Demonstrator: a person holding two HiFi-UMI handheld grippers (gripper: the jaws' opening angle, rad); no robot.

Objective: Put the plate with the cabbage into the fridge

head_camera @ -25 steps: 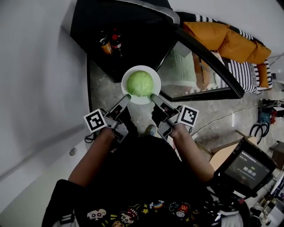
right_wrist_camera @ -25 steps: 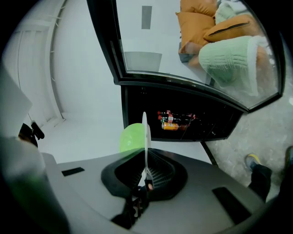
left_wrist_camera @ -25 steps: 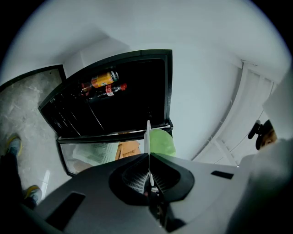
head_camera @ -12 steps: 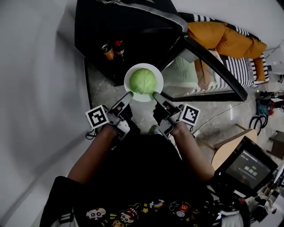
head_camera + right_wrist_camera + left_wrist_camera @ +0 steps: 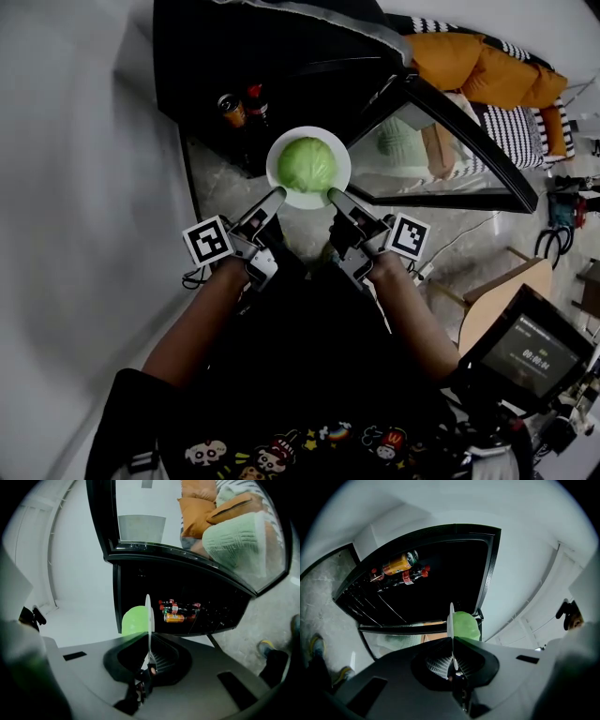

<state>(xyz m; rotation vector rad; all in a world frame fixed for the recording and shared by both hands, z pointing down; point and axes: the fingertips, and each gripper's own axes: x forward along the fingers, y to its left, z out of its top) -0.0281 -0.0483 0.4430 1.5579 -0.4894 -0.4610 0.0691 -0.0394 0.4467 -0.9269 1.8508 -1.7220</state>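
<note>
A white plate (image 5: 282, 189) carries a round green cabbage (image 5: 307, 164) and hangs in the air in front of the open black fridge (image 5: 272, 66). My left gripper (image 5: 276, 196) is shut on the plate's near left rim, my right gripper (image 5: 333, 196) on its near right rim. In the left gripper view the plate (image 5: 451, 620) stands edge-on between the jaws with the cabbage (image 5: 466, 625) to its right. In the right gripper view the plate (image 5: 148, 616) is edge-on too, with the cabbage (image 5: 133, 619) to its left. The fridge's glass door (image 5: 450, 155) is swung open to the right.
Inside the fridge an orange can (image 5: 231, 110) and a dark red-capped bottle (image 5: 257, 103) stand on a low wire shelf; they show as can (image 5: 397, 566) and bottle (image 5: 174, 607) in the gripper views. A white wall (image 5: 84, 187) runs along the left. A sofa with orange cushions (image 5: 487, 70) is at the back right.
Both grippers have carried the plate with the cabbage forward, nearer the fridge opening. The grip on the rim has not changed.
</note>
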